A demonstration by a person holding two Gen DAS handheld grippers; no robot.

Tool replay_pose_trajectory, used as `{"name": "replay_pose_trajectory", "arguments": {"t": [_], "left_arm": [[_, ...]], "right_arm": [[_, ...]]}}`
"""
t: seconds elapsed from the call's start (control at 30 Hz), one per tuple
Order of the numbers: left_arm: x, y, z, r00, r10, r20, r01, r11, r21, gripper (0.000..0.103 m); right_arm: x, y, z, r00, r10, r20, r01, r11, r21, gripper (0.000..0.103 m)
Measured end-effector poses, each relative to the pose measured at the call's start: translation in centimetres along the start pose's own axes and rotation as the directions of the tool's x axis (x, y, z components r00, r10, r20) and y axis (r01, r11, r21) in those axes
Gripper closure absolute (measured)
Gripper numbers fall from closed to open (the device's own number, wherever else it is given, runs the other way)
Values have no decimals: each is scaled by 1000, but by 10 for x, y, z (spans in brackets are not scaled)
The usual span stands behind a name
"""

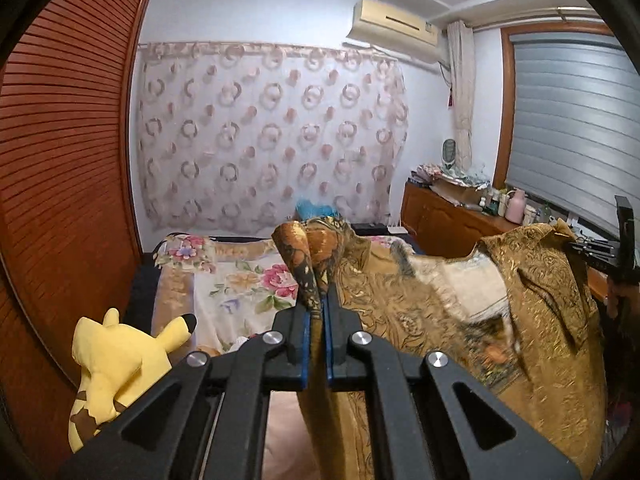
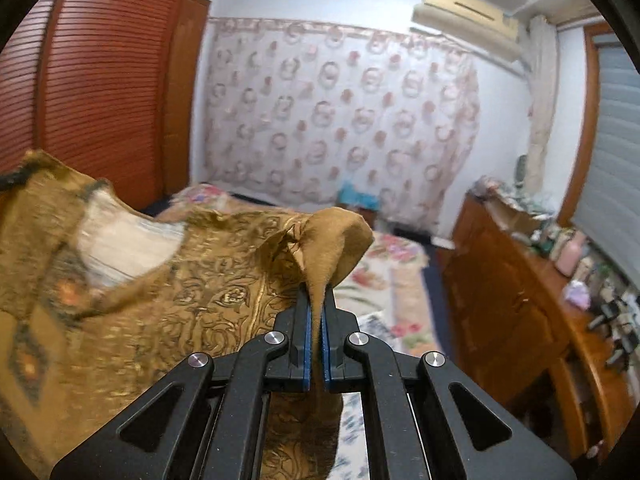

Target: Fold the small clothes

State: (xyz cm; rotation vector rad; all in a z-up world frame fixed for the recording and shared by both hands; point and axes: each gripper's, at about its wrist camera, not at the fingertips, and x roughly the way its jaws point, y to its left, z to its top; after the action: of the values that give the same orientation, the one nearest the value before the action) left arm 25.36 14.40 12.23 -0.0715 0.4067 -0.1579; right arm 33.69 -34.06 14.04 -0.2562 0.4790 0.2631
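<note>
A golden-brown patterned garment point(image 1: 420, 300) with a pale inner lining hangs stretched in the air above the bed. My left gripper point(image 1: 316, 300) is shut on one upper corner of it, and the cloth bunches above the blue pads. The right gripper point(image 1: 592, 250) shows at the far right of the left wrist view, holding the other corner. In the right wrist view my right gripper point(image 2: 317, 300) is shut on a folded tip of the garment point(image 2: 140, 280), which spreads away to the left. The neck opening with its pale lining point(image 2: 128, 240) faces the camera.
A bed with a floral cover point(image 1: 240, 280) lies below, with a yellow plush toy point(image 1: 116, 364) at its left edge. A red-brown slatted wardrobe point(image 1: 60, 180) stands on the left. A wooden sideboard point(image 2: 520, 288) crowded with bottles and clutter runs along the right wall under the window blind point(image 1: 572, 120).
</note>
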Motion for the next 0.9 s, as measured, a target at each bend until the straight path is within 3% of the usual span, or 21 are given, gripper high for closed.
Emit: {"name": "replay_pose_trajectory", "arguments": {"t": [0.13, 0.33, 0.73, 0.9], "left_arm": [[9, -3, -25, 998, 0, -59, 2, 1000, 31, 100], [-4, -15, -83, 991, -28, -130, 34, 998, 47, 100], [-93, -39, -162, 989, -79, -122, 85, 995, 42, 100], [-118, -40, -199, 984, -96, -153, 99, 995, 14, 100]], "right_arm": [[17, -2, -18, 998, 11, -58, -10, 1000, 24, 102], [11, 25, -83, 990, 69, -125, -71, 997, -16, 102], [-82, 35, -178, 981, 166, -95, -162, 985, 54, 102], [-111, 38, -214, 977, 190, -99, -181, 979, 91, 102]]}}
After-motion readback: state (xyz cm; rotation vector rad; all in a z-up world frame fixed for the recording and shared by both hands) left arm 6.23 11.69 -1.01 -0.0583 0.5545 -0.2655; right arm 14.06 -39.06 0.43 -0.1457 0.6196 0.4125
